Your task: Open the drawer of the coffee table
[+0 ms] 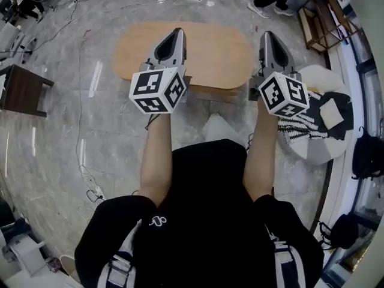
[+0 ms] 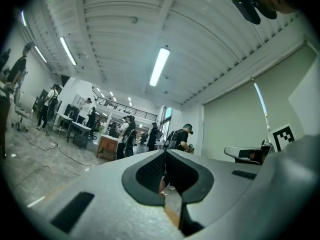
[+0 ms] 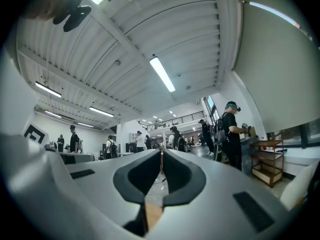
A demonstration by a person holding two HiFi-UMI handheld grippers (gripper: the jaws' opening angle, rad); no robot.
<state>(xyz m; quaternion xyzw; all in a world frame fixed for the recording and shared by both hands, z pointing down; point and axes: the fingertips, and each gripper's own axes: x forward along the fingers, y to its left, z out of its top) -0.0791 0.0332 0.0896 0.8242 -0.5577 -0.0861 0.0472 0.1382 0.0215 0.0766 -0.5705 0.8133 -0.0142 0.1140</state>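
Observation:
The oval light-wood coffee table stands on the marble floor in front of me in the head view. A darker wood band runs under its near edge; I cannot make out a drawer or handle there. My left gripper hovers over the table's near left part, with its jaws together and nothing in them. Level with the table's right end, my right gripper is also shut and empty. Both gripper views look out level across the hall, with the left gripper and the right gripper each closed to a thin seam.
A dark side table stands at the left. A white round seat with a black-and-white cloth is close on the right, and a wooden shelf stands beyond it. Cables trail over the floor at left. Several people stand far off.

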